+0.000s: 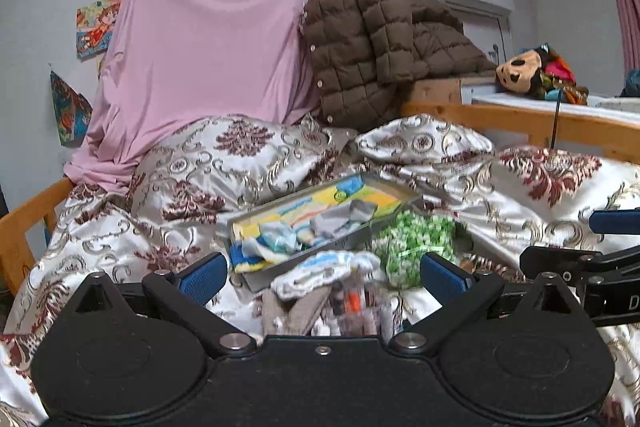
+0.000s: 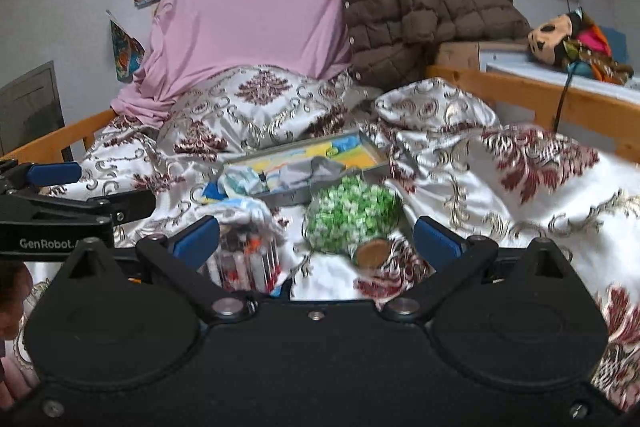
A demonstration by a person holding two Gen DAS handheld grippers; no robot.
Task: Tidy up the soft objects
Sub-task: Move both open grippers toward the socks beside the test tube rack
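A grey tray (image 1: 404, 191) (image 2: 374, 169) lies tilted on the patterned bedspread, with small folded cloths in yellow, blue and grey inside. In front of it sit a white-and-blue cloth (image 1: 324, 269) (image 2: 244, 209), a green-and-white soft bundle (image 1: 414, 247) (image 2: 352, 217) and a clear pouch of pens (image 1: 362, 311) (image 2: 248, 263). My left gripper (image 1: 324, 273) hangs open just above the white cloth. My right gripper (image 2: 316, 239) is open, with the green bundle between and beyond its fingers. Neither holds anything.
A pink sheet (image 1: 208, 47) and a brown quilted jacket (image 1: 372, 39) are draped at the head of the bed. Patterned pillows (image 1: 224, 159) lie behind the tray. A wooden bed rail (image 1: 520, 125) runs on the right, with a plush toy (image 1: 520, 71) on a ledge beyond.
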